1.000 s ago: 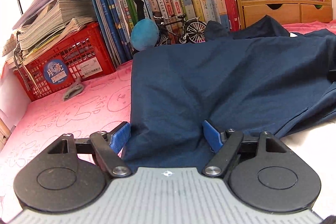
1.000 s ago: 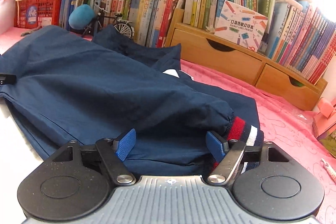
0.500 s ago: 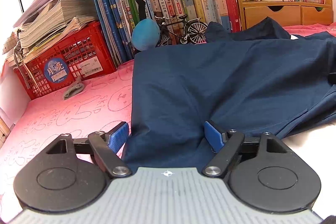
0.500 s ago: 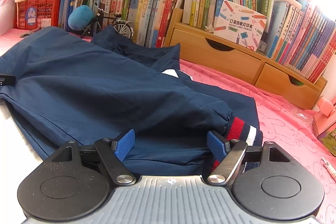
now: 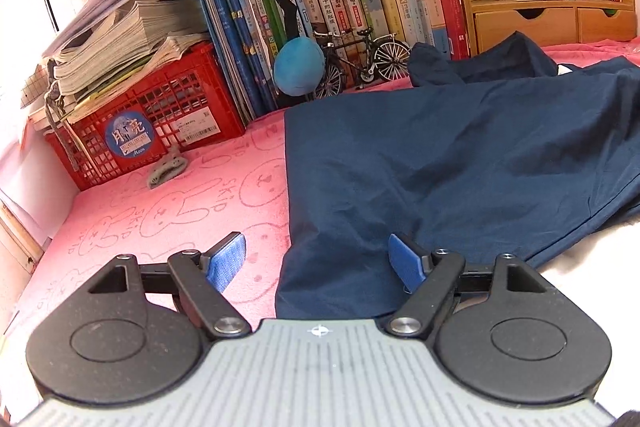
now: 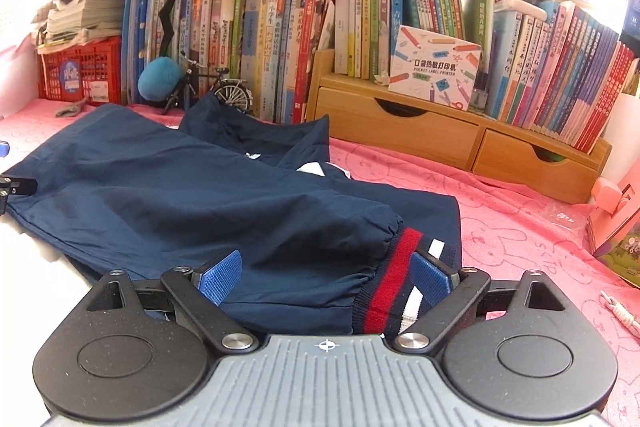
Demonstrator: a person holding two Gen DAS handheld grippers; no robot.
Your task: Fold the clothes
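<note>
At nine o'clock of the left wrist view a red crate [image 5: 132,131] sits on the pink cover [image 5: 168,211]. The navy jacket [image 5: 460,163] spreads from centre to three o'clock. The left gripper [image 5: 318,263] stands wide, its pads straddling the hem without pressing it. The right gripper [image 6: 324,275] has just been opening; the striped cuff [image 6: 394,279] lies loose between its spread jaws at five o'clock.
</note>
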